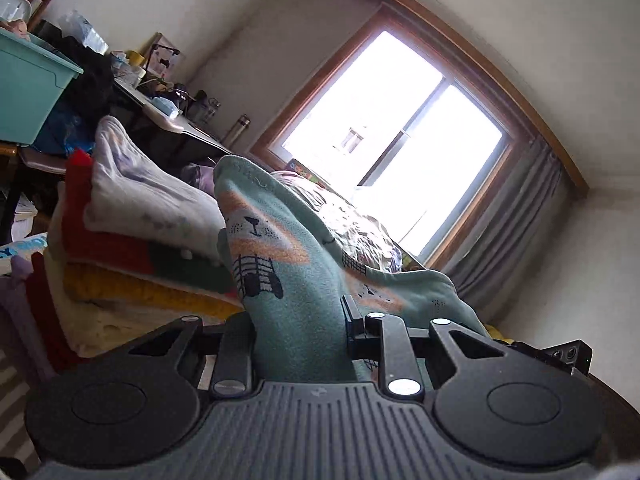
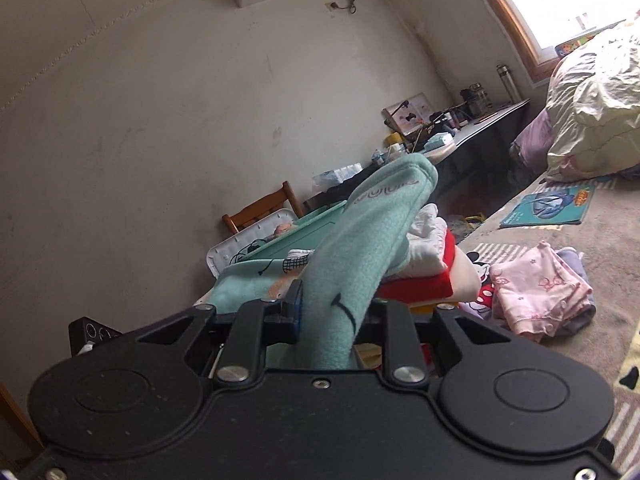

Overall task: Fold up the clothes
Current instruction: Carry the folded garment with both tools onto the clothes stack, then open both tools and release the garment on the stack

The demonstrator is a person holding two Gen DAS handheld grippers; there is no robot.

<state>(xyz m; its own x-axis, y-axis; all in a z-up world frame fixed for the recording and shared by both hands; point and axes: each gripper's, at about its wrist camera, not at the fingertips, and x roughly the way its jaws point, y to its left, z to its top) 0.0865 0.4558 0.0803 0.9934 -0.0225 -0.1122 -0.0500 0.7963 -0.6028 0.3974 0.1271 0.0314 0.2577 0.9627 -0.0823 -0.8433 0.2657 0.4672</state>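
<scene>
Two grippers pinch one teal fleece garment (image 1: 280,264). Left wrist view: the left gripper (image 1: 300,336) is clamped on soft, light cloth rising just beside the folded stack (image 1: 132,236) — best held at hems. Right wrist view: the right gripper (image 2: 328,320) grips another edge; the garment's long axis runs up toward the stack — limp, likely droopy.

Both hand-held grippers: matte blk plastic, round side discs, silver screws; left hand-held gripper (image 1: 300,332) w/ ribbed top.
</scene>
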